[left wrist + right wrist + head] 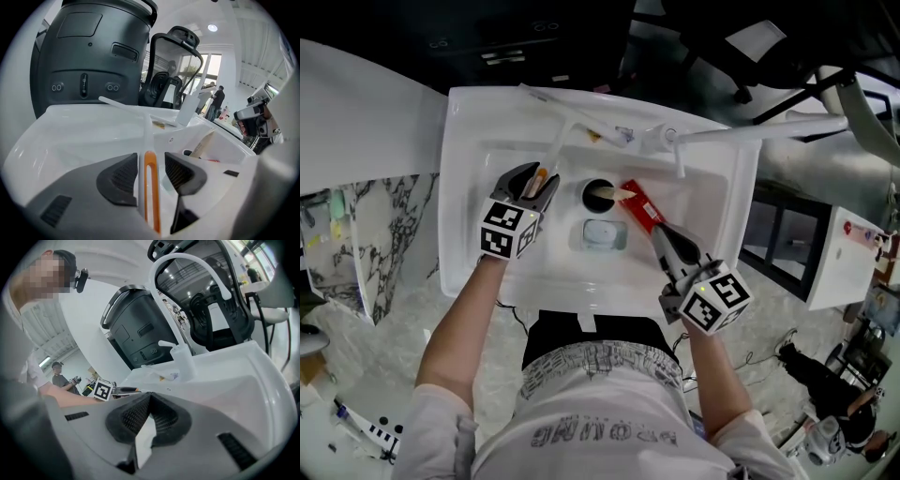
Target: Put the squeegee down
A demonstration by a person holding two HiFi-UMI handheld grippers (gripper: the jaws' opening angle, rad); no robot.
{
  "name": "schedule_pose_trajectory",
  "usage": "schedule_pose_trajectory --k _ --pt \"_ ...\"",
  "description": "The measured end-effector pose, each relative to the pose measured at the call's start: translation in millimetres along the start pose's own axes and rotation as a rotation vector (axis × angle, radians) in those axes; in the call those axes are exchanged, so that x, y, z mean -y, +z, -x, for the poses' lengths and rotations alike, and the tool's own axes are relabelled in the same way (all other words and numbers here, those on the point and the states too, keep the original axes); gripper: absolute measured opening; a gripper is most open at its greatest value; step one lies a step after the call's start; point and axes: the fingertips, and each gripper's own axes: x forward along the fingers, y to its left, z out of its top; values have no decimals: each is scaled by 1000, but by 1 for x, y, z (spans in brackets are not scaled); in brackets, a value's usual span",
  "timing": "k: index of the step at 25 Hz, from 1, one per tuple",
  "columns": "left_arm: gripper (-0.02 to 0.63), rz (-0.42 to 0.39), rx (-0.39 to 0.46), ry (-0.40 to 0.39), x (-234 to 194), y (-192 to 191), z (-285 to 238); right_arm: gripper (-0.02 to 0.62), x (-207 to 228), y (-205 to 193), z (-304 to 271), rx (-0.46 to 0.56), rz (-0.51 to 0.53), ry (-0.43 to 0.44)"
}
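— Orange-slotted squeegee [149, 187] handle lies on the sink [70, 126] rim, between the left tool's [151, 161] spread jaws; only the left gripper view shows this.
— Right tool [151, 397], at the sink's front: jaws pressed together.

The squeegee [149, 187] is white with an orange stripe, the sink [464, 187] white, the tool [639, 208] red, the marker cubes [508, 228] black-and-white squares.

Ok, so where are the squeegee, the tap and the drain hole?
squeegee [149, 157]: left gripper view, orange upper end of its handle grip.
tap [183, 364]: right gripper view, its white body.
drain hole [600, 182]: head view, dark upper part of the opening.
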Motion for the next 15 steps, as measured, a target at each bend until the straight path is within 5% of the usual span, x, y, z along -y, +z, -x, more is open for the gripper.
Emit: schedule_pose_trajectory --k 15 --pt "196 -5 117 -7 24 39 61 8 -36 7 14 61 29 5"
